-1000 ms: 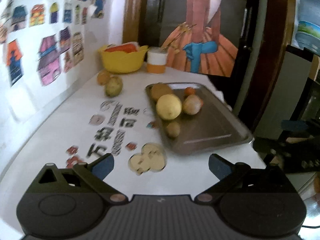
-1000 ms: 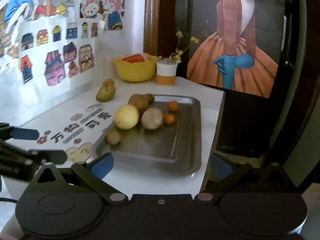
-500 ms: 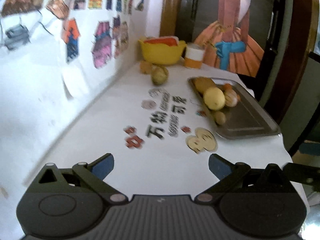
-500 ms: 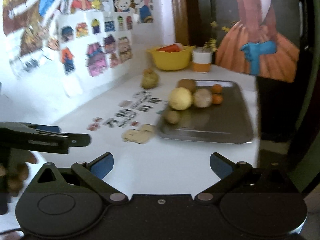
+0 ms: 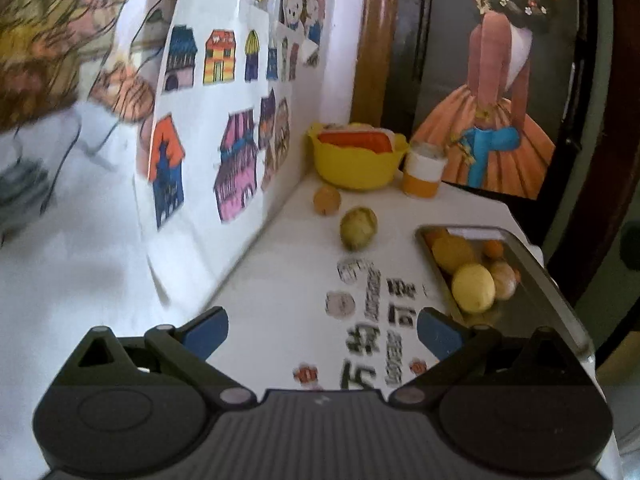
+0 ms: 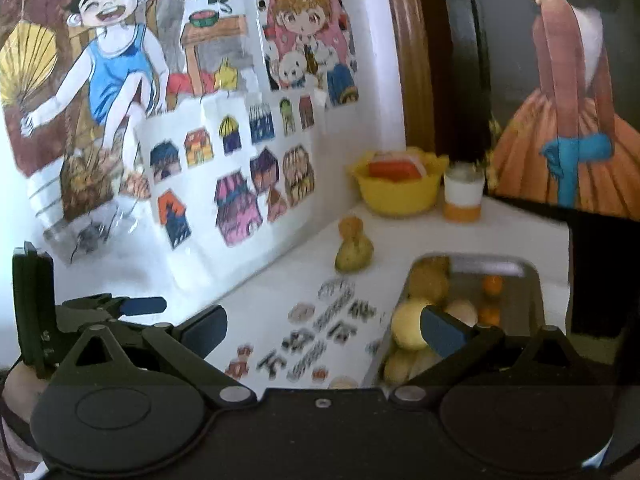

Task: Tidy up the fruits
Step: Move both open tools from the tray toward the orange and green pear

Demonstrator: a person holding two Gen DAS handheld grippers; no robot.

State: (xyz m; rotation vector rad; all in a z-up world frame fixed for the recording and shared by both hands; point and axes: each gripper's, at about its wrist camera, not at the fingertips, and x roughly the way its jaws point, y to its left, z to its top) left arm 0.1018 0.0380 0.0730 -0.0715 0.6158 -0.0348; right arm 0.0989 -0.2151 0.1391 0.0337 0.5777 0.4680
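A metal tray on the white table holds several fruits, among them a yellow lemon and small oranges. Off the tray, near the wall, lie a greenish pear-like fruit and an orange fruit behind it. My left gripper stands open over the printed tabletop, well short of both loose fruits, nothing between its fingers. My right gripper is open too, empty, near the tray's front. The left gripper also shows at the left edge of the right wrist view.
A yellow bowl with orange and white contents and a white-and-orange cup stand at the table's back. A wall with drawings borders the table's left side. A dark door with a painted figure is behind.
Both grippers have pulled back and swung left toward the wall; the tray now sits at the right of both views. The fruits have not moved. Both grippers stay open.
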